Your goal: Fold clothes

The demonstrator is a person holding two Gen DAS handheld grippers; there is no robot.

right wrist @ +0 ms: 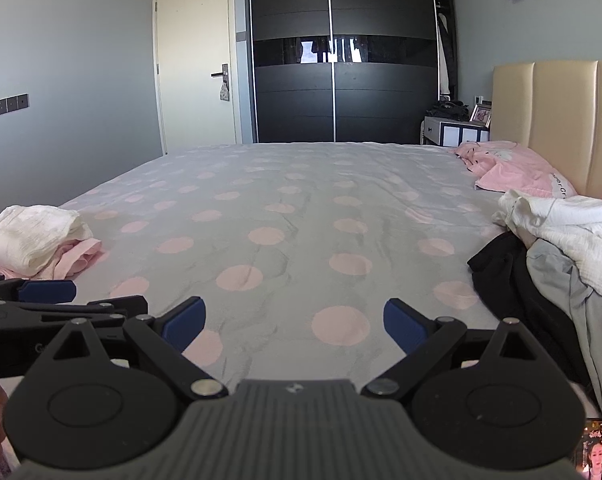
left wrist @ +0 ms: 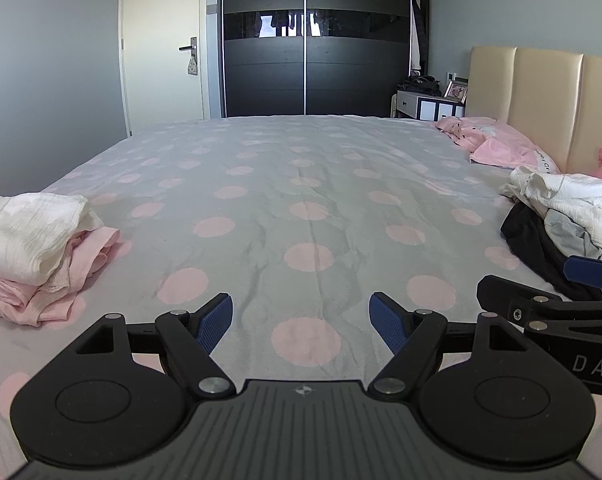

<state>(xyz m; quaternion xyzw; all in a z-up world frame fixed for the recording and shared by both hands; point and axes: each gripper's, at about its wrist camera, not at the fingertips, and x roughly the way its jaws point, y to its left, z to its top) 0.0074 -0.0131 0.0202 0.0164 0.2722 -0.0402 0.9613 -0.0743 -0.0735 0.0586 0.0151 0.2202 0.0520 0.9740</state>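
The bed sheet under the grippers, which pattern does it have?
The grey bed sheet has large pale pink dots; the left wrist view shows it best.

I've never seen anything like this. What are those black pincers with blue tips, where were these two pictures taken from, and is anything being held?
They are two hand-held grippers, one in each of a person's hands. Each carries a camera looking forward along its fingers: one picture is from the left gripper, the other from the right gripper. Both have their jaws open and hold nothing. Below lies a bed with a dotted cover. On its left sits a folded stack; on its right a loose pile of clothes waits.
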